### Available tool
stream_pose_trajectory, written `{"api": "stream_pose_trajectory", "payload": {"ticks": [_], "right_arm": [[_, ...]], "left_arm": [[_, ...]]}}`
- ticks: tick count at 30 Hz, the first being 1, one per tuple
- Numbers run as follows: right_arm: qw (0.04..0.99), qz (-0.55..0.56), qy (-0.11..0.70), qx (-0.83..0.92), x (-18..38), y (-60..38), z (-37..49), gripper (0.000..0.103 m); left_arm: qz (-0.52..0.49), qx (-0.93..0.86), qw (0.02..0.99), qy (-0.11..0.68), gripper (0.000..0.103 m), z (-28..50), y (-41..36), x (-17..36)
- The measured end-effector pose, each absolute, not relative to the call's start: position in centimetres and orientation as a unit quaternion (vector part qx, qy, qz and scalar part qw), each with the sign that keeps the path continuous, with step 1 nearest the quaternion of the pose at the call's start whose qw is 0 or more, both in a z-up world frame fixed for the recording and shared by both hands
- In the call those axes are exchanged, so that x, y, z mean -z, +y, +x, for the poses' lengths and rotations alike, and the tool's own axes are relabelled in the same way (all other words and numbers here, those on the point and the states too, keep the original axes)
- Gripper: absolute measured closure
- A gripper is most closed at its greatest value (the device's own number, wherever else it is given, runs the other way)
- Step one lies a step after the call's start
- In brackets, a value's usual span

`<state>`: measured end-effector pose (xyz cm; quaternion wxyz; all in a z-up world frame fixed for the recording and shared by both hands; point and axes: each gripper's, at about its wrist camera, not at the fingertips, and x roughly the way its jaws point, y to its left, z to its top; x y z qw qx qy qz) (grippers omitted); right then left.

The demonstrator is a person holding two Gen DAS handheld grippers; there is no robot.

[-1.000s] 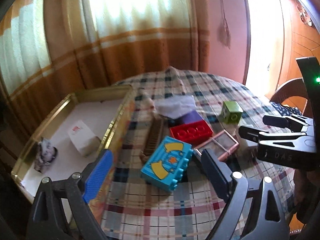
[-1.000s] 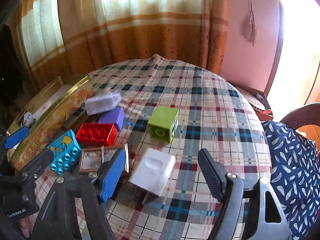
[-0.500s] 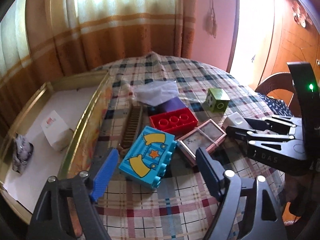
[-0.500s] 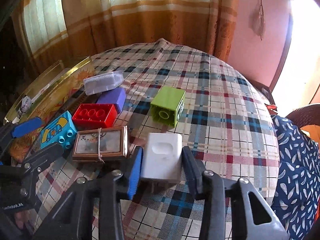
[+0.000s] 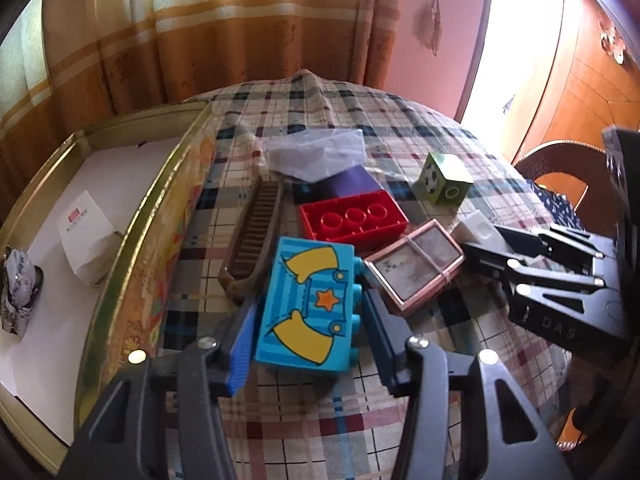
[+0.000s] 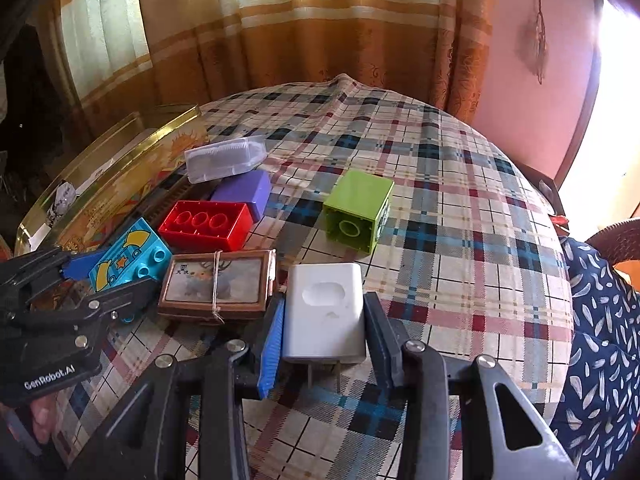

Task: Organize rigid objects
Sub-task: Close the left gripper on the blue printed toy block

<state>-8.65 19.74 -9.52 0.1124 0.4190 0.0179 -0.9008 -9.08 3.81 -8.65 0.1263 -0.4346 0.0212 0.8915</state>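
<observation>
Legibly, "GenRobot.AI" marks the left hand-held gripper (image 6: 120, 276), whose jaws are closing around the blue toy brick (image 5: 310, 304) on the counter (image 6: 460, 216). "DAS" marks the right hand-held gripper (image 6: 324, 332), clamped on the white charger (image 6: 324, 312) beside the framed picture (image 6: 216, 282).

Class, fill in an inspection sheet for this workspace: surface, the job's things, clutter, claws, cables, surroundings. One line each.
Surface: round table under a plaid cloth.
Job's things: blue brick, white plug, red brick, purple brick, green cube, framed picture, comb, clear case; gold tray on the left holds a white box.
Clutter: crumpled wrapper in the tray.
Claws: left claw closing around the blue brick; right claw shut on the white plug.
Cables: nothing seen.
Surroundings: curtains, pink wall, wicker chair.
</observation>
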Motion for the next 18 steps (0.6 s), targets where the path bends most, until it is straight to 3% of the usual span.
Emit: {"api": "stream_pose_trajectory", "payload": {"ticks": [1, 2, 18], "right_arm": [[0.112, 0.419, 0.018, 0.901, 9.5, 19.7, -8.6, 0.062], [0.113, 0.419, 0.018, 0.901, 9.5, 19.7, -8.7, 0.062], [0.116, 0.375, 0.016, 0.919, 8.5, 19.8, -7.8, 0.062]], "left_arm": [[-0.438, -0.890, 0.126, 0.017, 0.053, -9.2, 3.7, 8.7], [-0.441, -0.888, 0.130, 0.013, 0.062, -9.3, 3.6, 8.8], [-0.387, -0.917, 0.100, 0.017, 0.062, -7.5, 3.0, 7.1]]}}
